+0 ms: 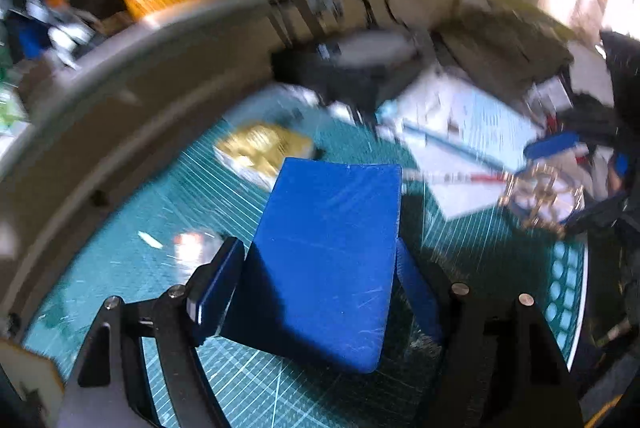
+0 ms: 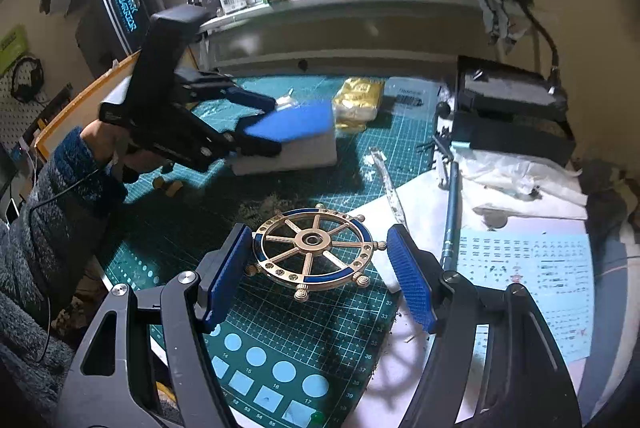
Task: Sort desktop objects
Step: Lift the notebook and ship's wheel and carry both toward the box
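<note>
The left gripper (image 1: 320,268) is closed on a blue-topped box (image 1: 332,256), one blue pad against each long side, and holds it tilted above the green cutting mat (image 1: 120,240). In the right wrist view the same box (image 2: 292,135) shows a blue top and white sides, raised over the far left part of the mat (image 2: 304,328), with the left gripper (image 2: 256,125) clamped on its near end and the person's left hand (image 2: 108,143) behind it.

The right gripper (image 2: 320,268) is wide open, its fingers on either side of a brass and blue ship's wheel (image 2: 314,252) that lies flat on the mat near its right edge. The left pad (image 2: 228,268) sits just beside the wheel's rim; whether it touches cannot be told. The right pad stands apart from it.

A gold packet (image 2: 356,101) lies toward the far edge of the mat, just beyond the box. White paper (image 2: 424,203) and a pale blue decal sheet (image 2: 528,280) lie to the right of the wheel, with a thin blue-grey tool (image 2: 450,211) across the paper.
</note>
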Available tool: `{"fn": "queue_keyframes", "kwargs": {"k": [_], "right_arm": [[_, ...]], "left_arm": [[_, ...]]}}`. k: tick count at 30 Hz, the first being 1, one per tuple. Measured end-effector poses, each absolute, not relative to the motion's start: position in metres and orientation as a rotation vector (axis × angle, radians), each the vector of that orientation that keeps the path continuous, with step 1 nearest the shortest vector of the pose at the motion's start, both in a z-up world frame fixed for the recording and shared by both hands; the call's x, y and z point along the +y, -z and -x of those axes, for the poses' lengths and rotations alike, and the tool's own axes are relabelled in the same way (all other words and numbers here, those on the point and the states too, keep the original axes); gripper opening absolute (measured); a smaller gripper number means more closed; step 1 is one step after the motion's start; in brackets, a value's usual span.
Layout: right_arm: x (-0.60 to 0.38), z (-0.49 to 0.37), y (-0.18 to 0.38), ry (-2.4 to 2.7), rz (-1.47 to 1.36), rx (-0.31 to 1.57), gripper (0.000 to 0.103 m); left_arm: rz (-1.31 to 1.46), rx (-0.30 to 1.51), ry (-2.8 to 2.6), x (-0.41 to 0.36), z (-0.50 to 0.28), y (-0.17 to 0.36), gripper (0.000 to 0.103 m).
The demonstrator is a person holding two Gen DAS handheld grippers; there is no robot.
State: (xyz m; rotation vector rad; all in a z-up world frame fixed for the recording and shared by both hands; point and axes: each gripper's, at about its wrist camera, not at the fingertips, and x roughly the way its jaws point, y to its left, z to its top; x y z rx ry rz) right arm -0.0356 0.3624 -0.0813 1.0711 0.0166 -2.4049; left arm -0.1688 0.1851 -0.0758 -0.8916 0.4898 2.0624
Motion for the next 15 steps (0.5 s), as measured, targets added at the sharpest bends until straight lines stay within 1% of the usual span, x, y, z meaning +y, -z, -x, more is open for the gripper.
{"fn": "queue_keyframes", "kwargs": {"k": [5, 11, 15], "right_arm": [[0.355, 0.029, 0.066, 2.442, -1.020, 0.029, 0.067], [0.338, 0.023, 0.049, 2.493, -0.969, 0.051, 0.067], [0.326, 0.019, 0.036, 2.550, -0.931, 0.073, 0.067]], "left_arm": [[0.700, 0.332, -2.273, 0.155, 0.130, 0.031, 0.076], [0.573, 0.286, -2.394, 0.132, 0.082, -0.004, 0.076], [0.542, 0.234, -2.492, 0.115, 0.062, -0.025, 0.077]]}}
